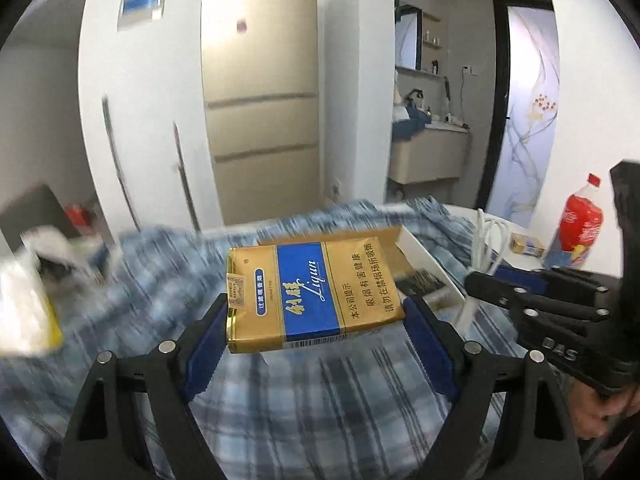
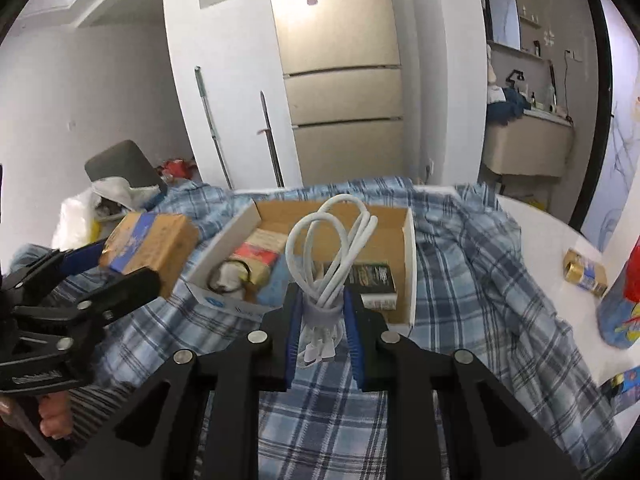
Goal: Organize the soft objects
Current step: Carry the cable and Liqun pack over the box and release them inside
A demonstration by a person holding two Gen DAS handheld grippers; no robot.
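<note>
Blue-and-white plaid cloth (image 2: 460, 280) covers most of the white table (image 2: 540, 216), rumpled at its far edge; the table's bare surface shows only to the right. On the cloth sits an open cardboard box (image 2: 410, 240) with white outer walls and brown inside, holding a red-and-tan packet (image 2: 256, 258), a dark small box (image 2: 374, 278) and a black loop-shaped item on something white that cannot be identified. Beyond the table stands a beige fridge-like cabinet (image 2: 340, 80) against the white wall. On the bare table at right: a red-labelled plastic bottle (image 1: 582, 220) upright, and a small gold-and-blue pack (image 2: 586, 272) lying near it. Left gripper (image 1: 316, 320) is held above the cloth, its blue-padded fingers (image 1: 208, 332) spread wide and pressed on the two ends of a gold-and-blue cigarette pack (image 1: 316, 292), which is clear of the cloth, tilted, printed face toward the camera; in the right wrist view the same pack (image 2: 152, 244) hangs left of the box, not over it. Right gripper (image 2: 322, 320) has its fingers drawn almost together, clamping a coiled white cable (image 2: 332, 248) at its strapped waist; the loops stand up over the box's near wall, the plug ends hang down between the pads above the cloth. The two grippers are near each other, apart, each with a hand visible at its handle
</note>
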